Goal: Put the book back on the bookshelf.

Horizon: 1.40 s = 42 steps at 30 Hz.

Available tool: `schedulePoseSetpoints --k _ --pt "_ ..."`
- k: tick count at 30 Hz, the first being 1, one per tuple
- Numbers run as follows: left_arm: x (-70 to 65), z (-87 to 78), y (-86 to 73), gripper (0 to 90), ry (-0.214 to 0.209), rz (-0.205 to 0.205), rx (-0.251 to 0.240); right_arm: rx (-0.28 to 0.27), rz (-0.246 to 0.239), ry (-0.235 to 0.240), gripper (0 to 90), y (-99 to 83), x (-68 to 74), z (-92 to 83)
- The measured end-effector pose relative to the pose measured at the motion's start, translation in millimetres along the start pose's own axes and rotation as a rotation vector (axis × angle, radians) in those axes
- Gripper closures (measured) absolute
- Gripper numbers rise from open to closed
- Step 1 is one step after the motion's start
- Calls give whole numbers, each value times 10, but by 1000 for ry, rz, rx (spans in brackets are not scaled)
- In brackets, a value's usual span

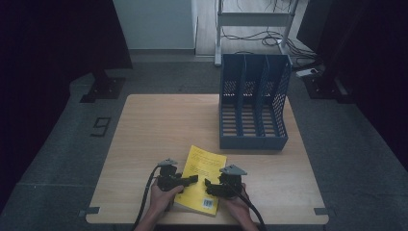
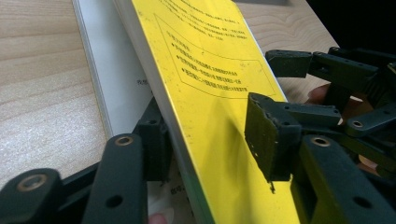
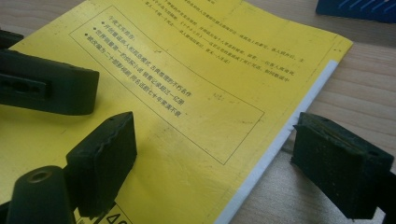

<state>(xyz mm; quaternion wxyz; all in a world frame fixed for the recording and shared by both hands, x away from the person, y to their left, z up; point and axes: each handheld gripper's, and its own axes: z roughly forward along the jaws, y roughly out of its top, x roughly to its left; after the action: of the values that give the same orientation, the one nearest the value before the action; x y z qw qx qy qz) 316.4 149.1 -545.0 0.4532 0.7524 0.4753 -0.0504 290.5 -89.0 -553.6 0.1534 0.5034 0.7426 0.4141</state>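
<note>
We have the yellow book (image 1: 201, 179) lying flat near the front edge of the tabletop (image 1: 144, 144), right between our two hands, with its long axis running away from us and leaning a little to the right, toward the blue file rack (image 1: 253, 103) that stands well apart at the far right

Our left tongs (image 1: 194, 179) come in over the book's left long edge; in the left gripper view one jaw sits under the lifted yellow cover (image 2: 210, 93) against the white pages (image 2: 116, 88) and the other jaw hangs above the cover, with a gap remaining on top, so they straddle the cover without pinching it

Our right tongs (image 1: 208, 183) reach in from the right long edge; in the right gripper view they stand wide apart, one jaw over the yellow face (image 3: 177, 93) and the other just off the edge over bare wood, holding nothing

Both tongs are about equally near, each square to a long edge. We judge the left is better placed, being already under the cover, so closing there looks the likely next move
</note>
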Motion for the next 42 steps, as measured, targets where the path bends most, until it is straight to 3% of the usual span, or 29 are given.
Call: schedulePoseSetpoints --k 4,14,20,35,42 --pt "9 -2 -15 588 -10 -12 -5 0 -1 2 130 0 -1 1" --pt "4 1 -25 599 -16 -17 -6 0 -1 2 130 0 -1 -1" --pt "8 -31 -15 688 -43 -23 -31 0 1 5 130 0 -4 -1" --pt "-47 -27 -12 737 -38 -47 -64 -4 15 11 131 -2 -11 -6" --pt "-104 -54 -11 770 -37 -28 -92 0 22 36 129 8 -46 -14"
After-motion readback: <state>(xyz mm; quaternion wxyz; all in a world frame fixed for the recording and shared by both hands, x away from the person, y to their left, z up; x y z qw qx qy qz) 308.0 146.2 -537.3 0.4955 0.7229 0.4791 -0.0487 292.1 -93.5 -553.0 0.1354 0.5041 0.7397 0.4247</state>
